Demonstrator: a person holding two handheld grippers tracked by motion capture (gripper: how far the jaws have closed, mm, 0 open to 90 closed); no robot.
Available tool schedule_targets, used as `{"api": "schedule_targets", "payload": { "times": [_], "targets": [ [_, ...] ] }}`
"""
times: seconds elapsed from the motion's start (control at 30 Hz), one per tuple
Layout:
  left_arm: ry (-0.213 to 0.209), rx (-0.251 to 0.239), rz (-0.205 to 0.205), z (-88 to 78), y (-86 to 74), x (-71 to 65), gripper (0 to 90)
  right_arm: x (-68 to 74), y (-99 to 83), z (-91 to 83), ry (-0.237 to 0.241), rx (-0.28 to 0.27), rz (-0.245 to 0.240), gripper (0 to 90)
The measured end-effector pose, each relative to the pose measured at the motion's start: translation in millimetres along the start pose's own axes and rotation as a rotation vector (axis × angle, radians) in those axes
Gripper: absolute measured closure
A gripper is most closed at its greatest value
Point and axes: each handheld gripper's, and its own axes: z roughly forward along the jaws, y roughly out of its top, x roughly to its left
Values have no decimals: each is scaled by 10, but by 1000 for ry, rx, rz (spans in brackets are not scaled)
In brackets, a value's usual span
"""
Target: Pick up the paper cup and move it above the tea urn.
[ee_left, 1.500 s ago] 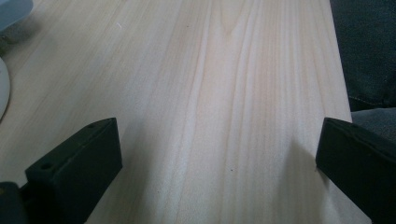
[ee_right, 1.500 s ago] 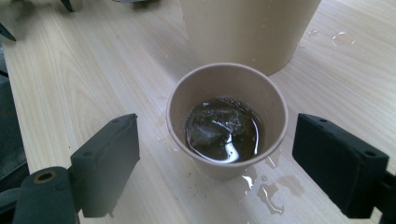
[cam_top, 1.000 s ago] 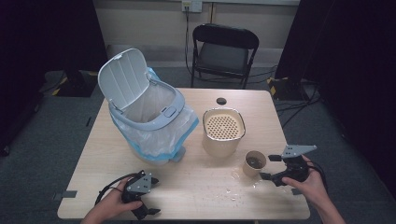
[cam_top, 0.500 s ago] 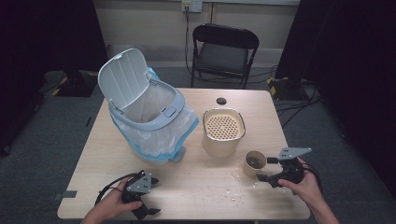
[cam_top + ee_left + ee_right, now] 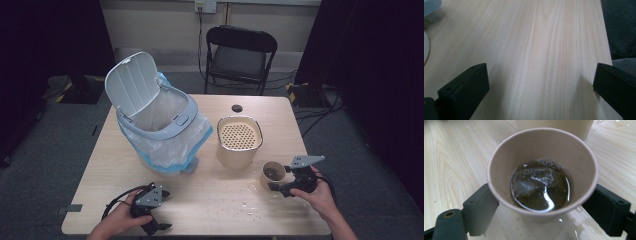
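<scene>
a paper cup (image 5: pixel 541 170) of dark tea with a sunken tea bag (image 5: pixel 534 185) stands on the wet table (image 5: pixel 210 200) beside the strainer pot (image 5: pixel 239 141), not yet lifted or emptied, as the right gripper (image 5: pixel 541 212) straddles it, its jaws just closing but apparently short of a grip.

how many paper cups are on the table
1. The paper cup stands near the table's right front, between the right gripper's jaws, beside the strainer container.
</scene>
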Motion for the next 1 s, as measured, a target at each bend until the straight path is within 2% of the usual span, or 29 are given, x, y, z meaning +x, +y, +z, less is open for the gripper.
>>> {"api": "schedule_targets", "payload": {
  "times": [0.4,0.7,1.0],
  "targets": [
    [0,0,0,0,0,0,0,-34,-52,148,7,-11,7,181],
    [0,0,0,1,0,0,0,-26,-39,172,8,-35,7,195],
    [0,0,0,0,0,0,0,-8,-16,175,10,-42,5,253]
  ]
}}
